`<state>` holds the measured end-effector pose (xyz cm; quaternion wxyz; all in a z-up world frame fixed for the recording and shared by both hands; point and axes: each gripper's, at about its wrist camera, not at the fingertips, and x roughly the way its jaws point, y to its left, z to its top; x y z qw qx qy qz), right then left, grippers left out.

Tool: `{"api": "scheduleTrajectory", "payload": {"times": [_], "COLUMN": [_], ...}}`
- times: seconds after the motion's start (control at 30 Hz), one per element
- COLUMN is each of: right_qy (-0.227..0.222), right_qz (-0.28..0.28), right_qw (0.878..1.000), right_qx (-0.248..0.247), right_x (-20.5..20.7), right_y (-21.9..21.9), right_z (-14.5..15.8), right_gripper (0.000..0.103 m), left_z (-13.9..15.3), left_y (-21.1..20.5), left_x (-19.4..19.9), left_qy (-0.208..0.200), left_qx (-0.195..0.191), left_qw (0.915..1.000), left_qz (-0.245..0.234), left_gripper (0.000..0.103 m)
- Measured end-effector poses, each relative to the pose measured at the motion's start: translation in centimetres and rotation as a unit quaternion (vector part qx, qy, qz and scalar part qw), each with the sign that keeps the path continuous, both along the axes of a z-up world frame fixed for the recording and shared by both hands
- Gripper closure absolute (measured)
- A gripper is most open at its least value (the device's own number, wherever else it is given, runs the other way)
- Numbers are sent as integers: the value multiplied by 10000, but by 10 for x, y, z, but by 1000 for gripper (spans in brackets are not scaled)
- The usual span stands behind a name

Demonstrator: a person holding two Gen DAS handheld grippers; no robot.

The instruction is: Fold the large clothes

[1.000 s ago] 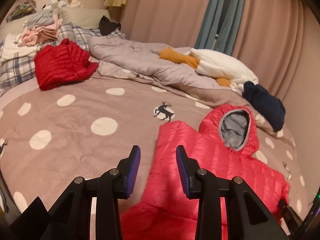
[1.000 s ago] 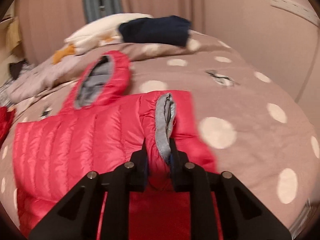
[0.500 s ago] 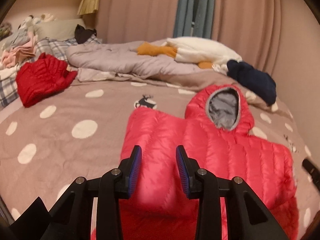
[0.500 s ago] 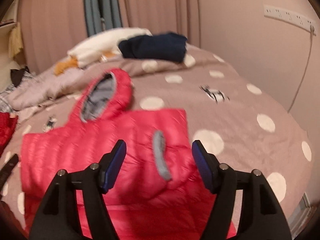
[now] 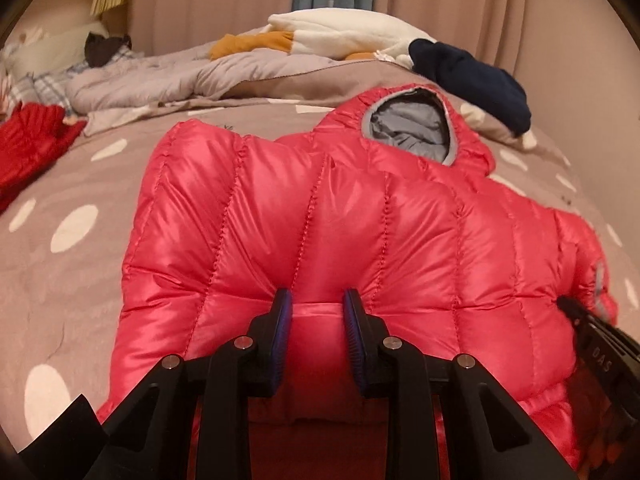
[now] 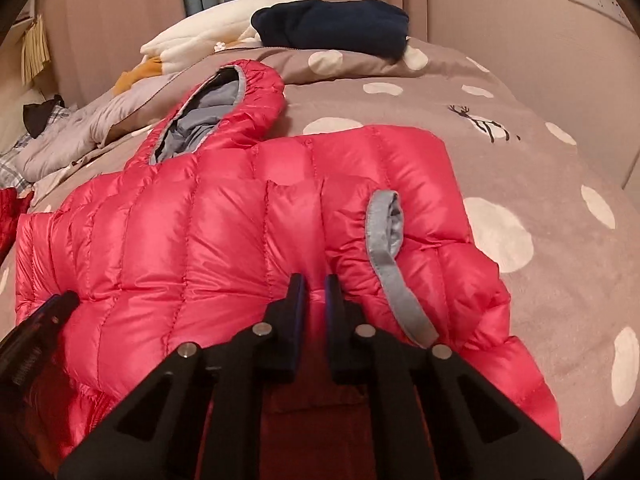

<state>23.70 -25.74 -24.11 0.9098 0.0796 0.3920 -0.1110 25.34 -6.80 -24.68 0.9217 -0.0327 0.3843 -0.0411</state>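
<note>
A bright red hooded down jacket lies flat on the dotted bed cover, its grey-lined hood pointing away from me. The right sleeve is folded across the body, and its grey cuff lies on top. My left gripper sits on the near left edge of the jacket; its jaws are closing and a puff of red fabric fills the gap between the pads. My right gripper is shut on a pinch of the jacket just left of the cuff. Each gripper shows at the edge of the other's view.
A darker red jacket lies at the far left of the bed. A navy garment, a white and orange garment and a rumpled grey quilt lie along the far side. Curtains and a wall close off the back and right.
My left gripper came down from above the bed onto the jacket's near edge and narrowed on it. My right gripper let go of the sleeve cuff, opened wide, then shut on the jacket beside it.
</note>
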Motion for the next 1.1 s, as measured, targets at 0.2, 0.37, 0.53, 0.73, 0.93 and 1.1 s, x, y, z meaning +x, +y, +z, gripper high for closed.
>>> {"api": "scheduleTrajectory", "payload": {"times": [0.2,0.37,0.53,0.73,0.93,1.1], "right_qy": [80,-24,-51,-82,-79,-94], "right_qz": [-2,4,8,13,19,18], "right_qw": [9991,9999,9999,9999,9998,9998], "right_qx": [-422,-131,-118,-75,-164,-182], "right_x": [7,5,4,2,1,0], "right_y": [11,2,3,3,4,5], "right_z": [-4,-4,-4,-4,-4,-3], "right_gripper": [96,96,96,95,94,94], "left_z": [-2,-2,-2,-2,-2,-1], "left_y": [2,-2,-2,-3,-3,-7], "left_x": [6,6,6,6,5,4], "left_qy": [59,58,55,55,49,20], "left_qx": [-37,113,128,133,154,318], "left_qw": [10000,9999,9999,9999,9999,9995], "left_qz": [21,43,48,50,59,88], "left_gripper": [76,76,76,76,76,76]}}
